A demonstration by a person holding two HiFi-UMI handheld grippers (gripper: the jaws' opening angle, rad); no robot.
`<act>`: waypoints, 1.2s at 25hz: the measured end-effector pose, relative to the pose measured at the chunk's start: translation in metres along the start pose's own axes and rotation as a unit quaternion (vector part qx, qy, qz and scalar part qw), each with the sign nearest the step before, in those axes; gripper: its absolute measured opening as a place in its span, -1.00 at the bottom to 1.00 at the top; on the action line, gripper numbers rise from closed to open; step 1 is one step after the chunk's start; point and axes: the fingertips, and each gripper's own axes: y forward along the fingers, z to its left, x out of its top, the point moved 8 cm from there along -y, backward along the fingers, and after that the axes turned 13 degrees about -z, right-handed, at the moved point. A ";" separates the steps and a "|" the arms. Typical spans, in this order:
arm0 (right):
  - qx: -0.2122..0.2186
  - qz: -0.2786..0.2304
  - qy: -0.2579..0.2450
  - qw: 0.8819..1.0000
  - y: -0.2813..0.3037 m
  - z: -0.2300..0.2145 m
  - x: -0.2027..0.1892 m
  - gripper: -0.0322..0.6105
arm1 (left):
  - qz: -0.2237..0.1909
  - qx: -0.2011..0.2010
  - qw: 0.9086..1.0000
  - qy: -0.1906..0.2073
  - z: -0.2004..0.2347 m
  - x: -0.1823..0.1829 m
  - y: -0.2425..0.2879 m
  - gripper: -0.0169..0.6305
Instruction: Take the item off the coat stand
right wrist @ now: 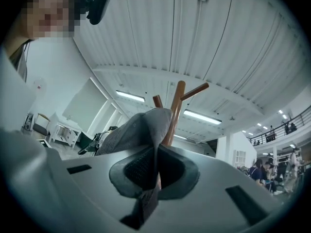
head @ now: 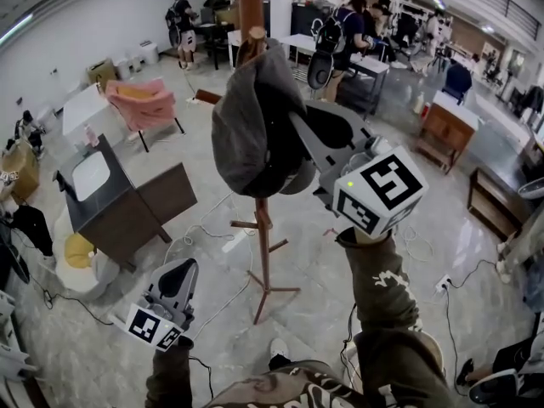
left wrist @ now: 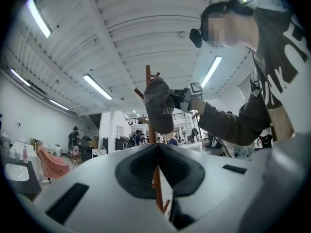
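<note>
Head view: a grey cap hangs at the top of the wooden coat stand, draped over an upper peg whose stub pokes out just above the crown. The right gripper is raised to it from the right, its 2 jaws reaching into the cap's right side. The left gripper is held low and well apart from the stand, over the floor near the stand's base.

Left gripper view: its own 2 jaws are pressed together with nothing between them; the stand's pole only shows behind them. Further up, the cap sits on the pole with the right gripper touching its side.

Right gripper view: the jaws are pinched tight on a fold of the cap's grey fabric, which runs down through the slit between the pads. Just behind it rise the pole and 2 pegs of the stand.

Progress, as I judge it: the grasp is made, but the cap is not yet off; it hangs on its peg. What is left is to lift it up and clear of the peg, then draw it away from the stand.
</note>
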 end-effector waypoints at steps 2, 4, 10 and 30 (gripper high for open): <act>-0.001 -0.010 -0.007 1.000 0.002 0.001 0.014 -0.85 | -0.003 0.002 1.000 0.002 0.000 0.005 -0.004 -0.93; -0.004 -0.018 -0.014 1.000 0.002 0.003 0.027 -0.85 | -0.005 0.003 1.000 0.004 -0.001 0.009 -0.010 -0.93; -0.006 -0.044 -0.026 0.999 0.000 0.010 0.059 -0.85 | -0.013 0.000 1.000 0.006 0.000 0.016 -0.022 -0.93; -0.037 0.014 -0.019 0.999 -0.143 0.187 0.014 -0.85 | -0.054 -0.054 0.997 0.006 -0.059 0.056 -0.086 -0.93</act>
